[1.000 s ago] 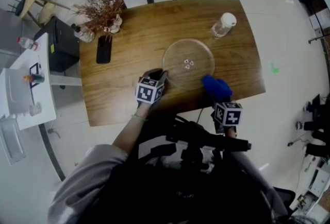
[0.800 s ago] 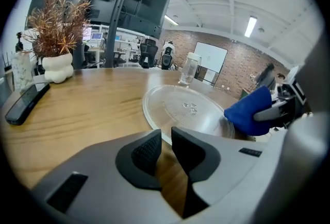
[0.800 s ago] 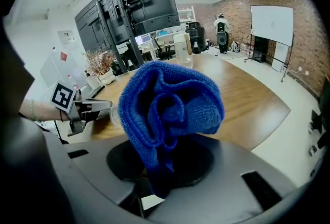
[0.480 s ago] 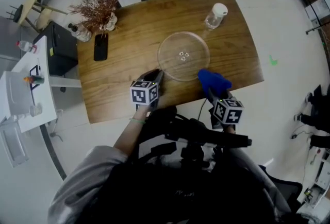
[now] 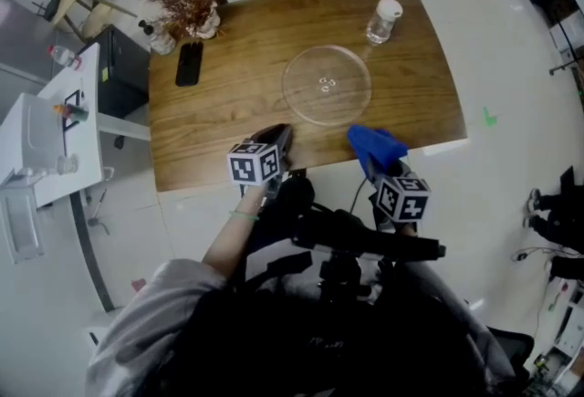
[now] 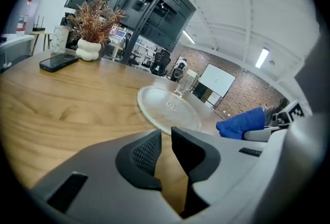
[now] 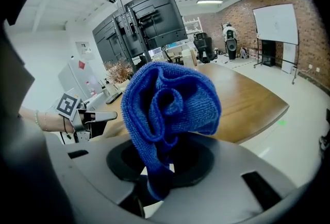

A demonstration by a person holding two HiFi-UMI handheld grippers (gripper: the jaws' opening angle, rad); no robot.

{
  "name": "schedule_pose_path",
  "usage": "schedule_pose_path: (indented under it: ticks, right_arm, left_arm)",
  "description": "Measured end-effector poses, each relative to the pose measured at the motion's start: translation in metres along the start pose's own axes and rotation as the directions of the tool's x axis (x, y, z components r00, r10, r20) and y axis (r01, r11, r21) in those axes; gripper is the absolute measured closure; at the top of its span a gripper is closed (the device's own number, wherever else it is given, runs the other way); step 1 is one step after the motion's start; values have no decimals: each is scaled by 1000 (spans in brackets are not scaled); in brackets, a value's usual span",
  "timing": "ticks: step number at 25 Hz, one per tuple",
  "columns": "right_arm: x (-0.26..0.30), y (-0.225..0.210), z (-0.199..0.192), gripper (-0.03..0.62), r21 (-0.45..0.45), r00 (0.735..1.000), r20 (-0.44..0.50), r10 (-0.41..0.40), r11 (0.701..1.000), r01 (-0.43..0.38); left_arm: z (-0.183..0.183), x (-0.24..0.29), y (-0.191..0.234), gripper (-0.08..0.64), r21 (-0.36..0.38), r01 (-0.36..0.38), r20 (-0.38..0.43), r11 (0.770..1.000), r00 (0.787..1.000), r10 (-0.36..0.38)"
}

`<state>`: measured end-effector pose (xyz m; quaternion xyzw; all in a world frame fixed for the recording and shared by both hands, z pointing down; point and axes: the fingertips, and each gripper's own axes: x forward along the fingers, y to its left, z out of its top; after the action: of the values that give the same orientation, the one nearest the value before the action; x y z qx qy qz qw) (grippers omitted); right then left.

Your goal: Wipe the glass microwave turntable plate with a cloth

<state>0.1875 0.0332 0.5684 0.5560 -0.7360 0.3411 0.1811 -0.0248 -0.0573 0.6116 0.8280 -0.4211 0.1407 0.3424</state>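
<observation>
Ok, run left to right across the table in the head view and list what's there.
Black phone, glass turntable plate, white-capped clear bottle. The dried plant stands level with the phone, so I leave it out.

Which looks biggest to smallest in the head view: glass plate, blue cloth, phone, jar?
1. glass plate
2. blue cloth, though it is held off the table, nearer the camera
3. phone and jar look about alike, so they are not ranked

L tool (image 6: 166, 138) near-shut, empty; R tool (image 5: 371, 169) clamped (on cloth (image 7: 170, 102)).
</observation>
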Motion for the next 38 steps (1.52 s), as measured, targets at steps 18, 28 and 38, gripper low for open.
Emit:
schedule_pose_path:
  ticks: [18, 28, 38]
  right_arm:
    - [-86, 5, -85, 494, -26, 990, 24, 136, 990, -135]
    - [-96, 25, -89, 494, -57, 978, 76, 192, 980, -188]
    - [-114, 30, -84, 494, -72, 974, 125, 191, 980, -183]
  left_arm:
    - [-112, -104, -91, 500, -54, -2, 62, 999, 998, 5]
    - [-115, -137, -96, 500, -10, -29, 115, 1000, 993, 30]
    - [-70, -132, -151, 500, 142, 82, 167, 986, 980, -106]
